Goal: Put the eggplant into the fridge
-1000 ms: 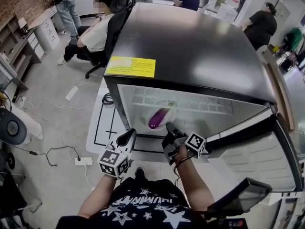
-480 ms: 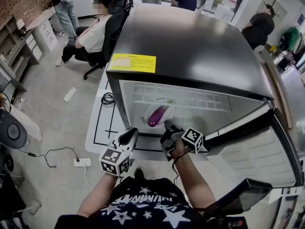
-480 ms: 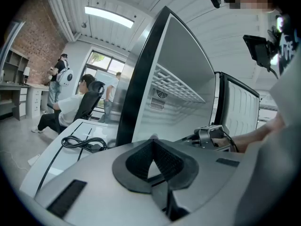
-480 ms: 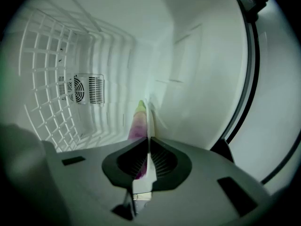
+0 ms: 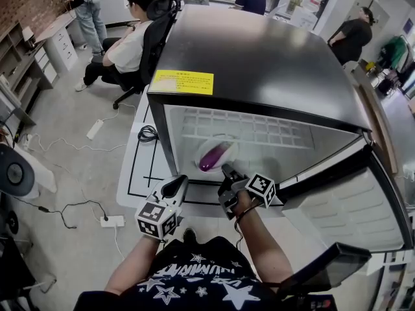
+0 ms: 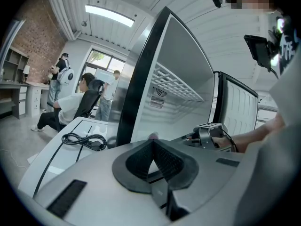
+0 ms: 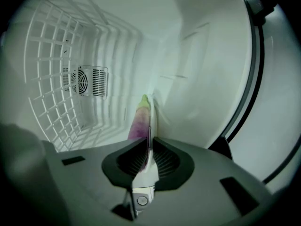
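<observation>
The purple eggplant (image 5: 214, 156) lies on a white plate (image 5: 228, 148) on the floor of the open fridge (image 5: 259, 57), close to its front edge. My right gripper (image 5: 227, 172) is at the fridge mouth, shut on the plate's near rim. In the right gripper view the thin white plate (image 7: 146, 171) runs edge-on between the jaws, with the eggplant (image 7: 139, 122) just beyond and the wire shelf (image 7: 56, 79) to the left. My left gripper (image 5: 178, 185) hangs outside the fridge at lower left, shut and holding nothing; in its own view the left gripper (image 6: 151, 144) has its pads touching.
The fridge door (image 5: 353, 206) stands open to the right. A black cable (image 5: 148, 133) lies on the white table left of the fridge. A seated person (image 5: 133, 41) and standing people are behind. A power strip (image 5: 113, 220) lies on the floor.
The right gripper, the plate and the eggplant have shifted a little deeper into the fridge. The left gripper has barely moved.
</observation>
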Action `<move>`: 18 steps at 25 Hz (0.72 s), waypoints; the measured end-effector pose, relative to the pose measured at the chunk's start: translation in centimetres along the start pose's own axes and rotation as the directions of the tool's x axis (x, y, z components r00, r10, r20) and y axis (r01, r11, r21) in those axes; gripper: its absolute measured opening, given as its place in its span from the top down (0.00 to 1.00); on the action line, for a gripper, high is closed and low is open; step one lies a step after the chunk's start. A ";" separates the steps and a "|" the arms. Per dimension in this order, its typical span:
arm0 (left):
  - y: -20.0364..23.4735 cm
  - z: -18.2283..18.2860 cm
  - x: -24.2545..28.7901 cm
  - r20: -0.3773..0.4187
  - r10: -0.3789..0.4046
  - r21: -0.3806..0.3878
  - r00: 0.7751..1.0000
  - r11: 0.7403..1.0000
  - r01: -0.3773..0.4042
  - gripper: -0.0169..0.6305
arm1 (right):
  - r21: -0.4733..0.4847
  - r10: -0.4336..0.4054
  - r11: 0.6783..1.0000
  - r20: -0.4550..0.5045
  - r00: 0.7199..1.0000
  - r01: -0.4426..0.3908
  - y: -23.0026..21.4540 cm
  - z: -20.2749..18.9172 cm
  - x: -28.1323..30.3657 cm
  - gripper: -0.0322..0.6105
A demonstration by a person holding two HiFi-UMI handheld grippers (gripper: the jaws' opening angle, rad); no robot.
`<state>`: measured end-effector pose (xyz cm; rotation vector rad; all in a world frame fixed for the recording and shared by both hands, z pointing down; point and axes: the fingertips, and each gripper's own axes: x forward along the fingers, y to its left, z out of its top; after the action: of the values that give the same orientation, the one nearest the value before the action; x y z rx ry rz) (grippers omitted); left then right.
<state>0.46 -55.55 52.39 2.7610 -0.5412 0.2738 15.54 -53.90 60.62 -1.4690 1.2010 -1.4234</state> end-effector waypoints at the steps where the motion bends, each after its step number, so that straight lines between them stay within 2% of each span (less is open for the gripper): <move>1: 0.0 0.0 0.0 0.000 -0.001 -0.001 1.000 1.000 0.001 0.96 | -0.007 0.005 1.000 0.001 1.000 -0.005 0.1 0.1 0.0 0.92; 5: -0.3 0.0 0.0 0.002 -0.003 -0.001 1.000 1.000 0.003 0.96 | -0.037 0.006 0.999 -0.018 1.000 -0.006 0.3 0.0 -0.2 0.91; 8: -0.6 -0.1 0.1 0.004 -0.004 -0.004 1.000 1.000 0.004 0.96 | -0.039 0.007 0.999 -0.041 0.999 -0.009 0.3 -0.2 -0.4 0.85; 18: -0.9 -0.5 -0.1 0.010 0.030 -0.028 0.999 0.999 -0.030 0.96 | -0.036 -0.008 0.999 -0.089 0.996 0.005 0.0 -0.9 -1.3 0.84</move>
<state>0.61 -54.58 52.58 2.7313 -0.5854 0.2569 14.71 -52.54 60.32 -1.4481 1.2834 -1.4926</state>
